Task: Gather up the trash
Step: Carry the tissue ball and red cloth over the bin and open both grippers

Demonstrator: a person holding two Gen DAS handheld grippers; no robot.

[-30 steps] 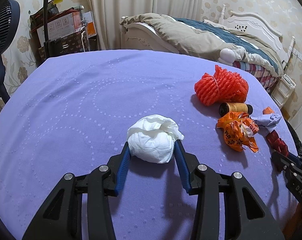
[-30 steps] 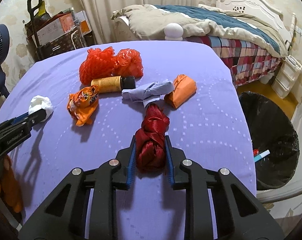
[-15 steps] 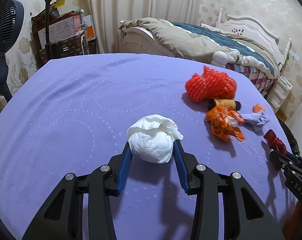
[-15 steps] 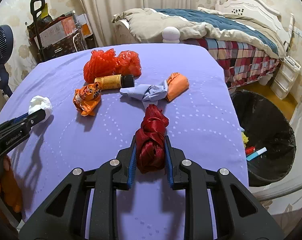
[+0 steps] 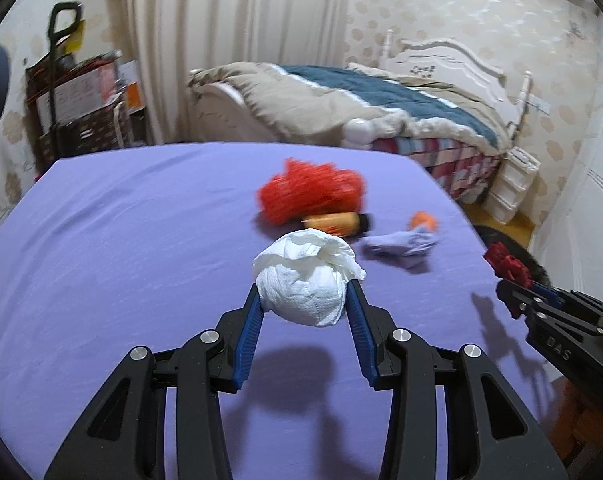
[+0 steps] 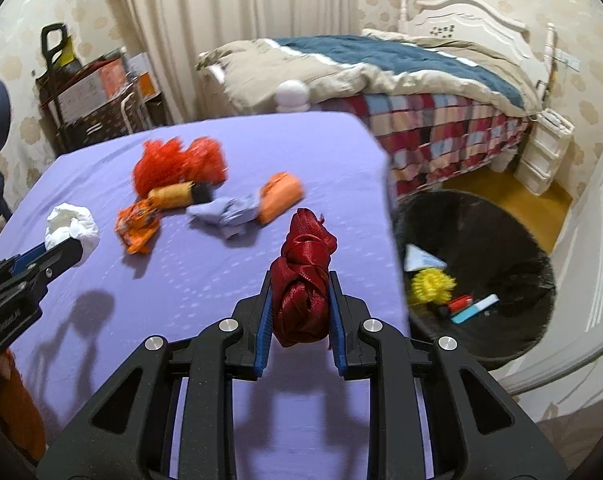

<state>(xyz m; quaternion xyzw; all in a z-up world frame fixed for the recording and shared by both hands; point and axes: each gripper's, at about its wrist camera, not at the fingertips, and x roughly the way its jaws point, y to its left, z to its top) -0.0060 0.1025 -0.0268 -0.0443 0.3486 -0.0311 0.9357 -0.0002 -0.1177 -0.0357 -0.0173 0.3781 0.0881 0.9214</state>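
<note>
Both grippers are carrying trash above the purple table (image 6: 205, 292). The left gripper (image 5: 304, 300) is clamping a white tissue wad (image 5: 305, 280) between its blue pads, and the right gripper (image 6: 299, 300) is clamping a dark red ribbon bundle (image 6: 303, 280), whose long axis is running forward along the fingers. Both loads are hanging clear of the cloth, each casting a shadow below.

The black-lined trash bin (image 6: 501, 240) is standing on the floor just beyond the table's right edge, already holding a few items. It is lying ahead and to the right of the right gripper's jaws, so the right hand is the nearer one; the left is sitting toward the table's left side and would have to cross the width.

Remaining near the far edge: red mesh netting (image 6: 177, 160), a small bottle (image 6: 173, 196), an orange wrapper (image 6: 137, 228), a pale crumpled cloth (image 6: 229, 212) and an orange packet (image 6: 281, 196).
</note>
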